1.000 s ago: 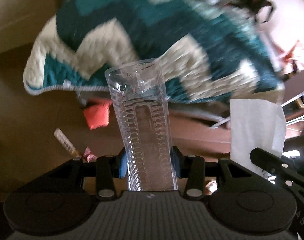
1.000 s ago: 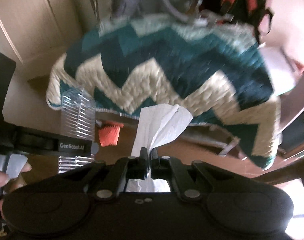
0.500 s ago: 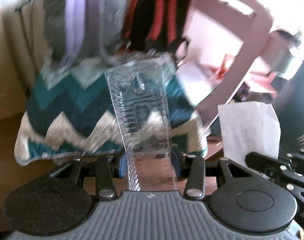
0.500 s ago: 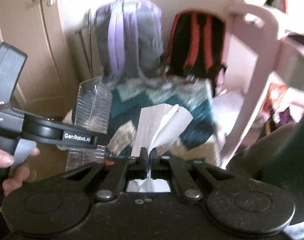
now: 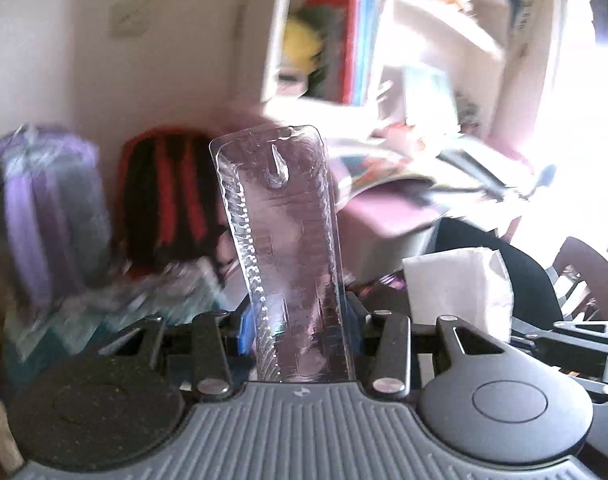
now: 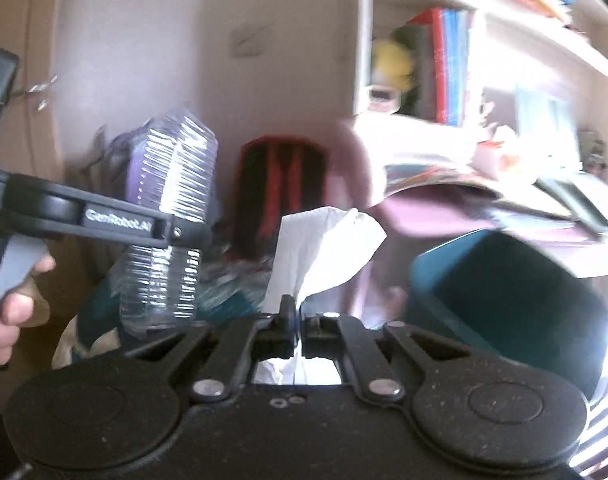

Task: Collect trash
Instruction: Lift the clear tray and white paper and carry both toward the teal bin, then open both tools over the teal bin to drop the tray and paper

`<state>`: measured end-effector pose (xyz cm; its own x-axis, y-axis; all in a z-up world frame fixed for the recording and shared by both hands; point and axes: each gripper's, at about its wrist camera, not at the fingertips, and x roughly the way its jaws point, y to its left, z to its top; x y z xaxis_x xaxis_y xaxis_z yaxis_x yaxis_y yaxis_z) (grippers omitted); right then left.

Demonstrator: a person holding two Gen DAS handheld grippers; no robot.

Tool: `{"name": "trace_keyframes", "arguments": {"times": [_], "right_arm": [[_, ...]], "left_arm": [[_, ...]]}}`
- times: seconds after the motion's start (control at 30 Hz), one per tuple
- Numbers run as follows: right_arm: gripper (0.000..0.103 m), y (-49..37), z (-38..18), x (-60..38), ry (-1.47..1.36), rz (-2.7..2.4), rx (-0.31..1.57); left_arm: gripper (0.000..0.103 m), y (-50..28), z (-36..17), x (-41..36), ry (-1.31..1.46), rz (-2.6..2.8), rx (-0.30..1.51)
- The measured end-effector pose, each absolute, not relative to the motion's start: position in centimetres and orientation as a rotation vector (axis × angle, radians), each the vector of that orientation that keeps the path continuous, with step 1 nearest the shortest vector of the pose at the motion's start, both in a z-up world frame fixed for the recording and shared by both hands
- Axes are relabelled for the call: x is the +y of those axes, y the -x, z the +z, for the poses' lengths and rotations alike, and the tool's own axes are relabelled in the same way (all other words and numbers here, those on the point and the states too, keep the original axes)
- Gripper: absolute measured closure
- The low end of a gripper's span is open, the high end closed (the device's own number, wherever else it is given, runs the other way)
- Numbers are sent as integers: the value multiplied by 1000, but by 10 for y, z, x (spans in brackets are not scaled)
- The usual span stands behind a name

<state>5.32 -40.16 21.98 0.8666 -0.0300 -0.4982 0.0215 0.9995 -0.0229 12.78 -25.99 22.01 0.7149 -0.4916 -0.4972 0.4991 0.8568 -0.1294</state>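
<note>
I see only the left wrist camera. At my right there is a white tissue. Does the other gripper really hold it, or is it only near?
Observer: It holds it. In the right wrist view the right gripper is shut on the white tissue, which fans out above the fingertips.
Operator: Is there any place for the trash? I see no clear one.
Observer: A teal container with a dark opening toward the camera is to the right of the tissue. It looks like a bin.
Operator: And where is my clear plastic pack gripped?
Observer: Seen from the side, the left gripper clamps it near its middle, and part of the pack sticks out below the fingers.
</note>
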Motion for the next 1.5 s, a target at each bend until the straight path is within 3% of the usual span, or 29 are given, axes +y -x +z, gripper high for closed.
{"name": "trace_keyframes", "arguments": {"times": [0.2,0.47,0.8,1.13,1.27,1.5], "right_arm": [[101,-43,242,-452,-9,-137,474],[101,-40,245,-514,-24,-269,469],[101,-36,216,-553,-32,-314,539],[97,-48,189,-560,-25,-287,627],[91,-52,184,-564,-27,-288,645],[69,-51,186,-563,-22,-290,641]], "left_arm": [[60,-127,259,-324,-35,-654,472],[60,-124,272,-409,-71,-773,432],[60,-146,232,-486,-146,-810,521],[59,-170,193,-512,-212,-796,645],[58,-173,184,-517,-229,-808,683],[51,-171,179,-518,-229,-814,695]]}}
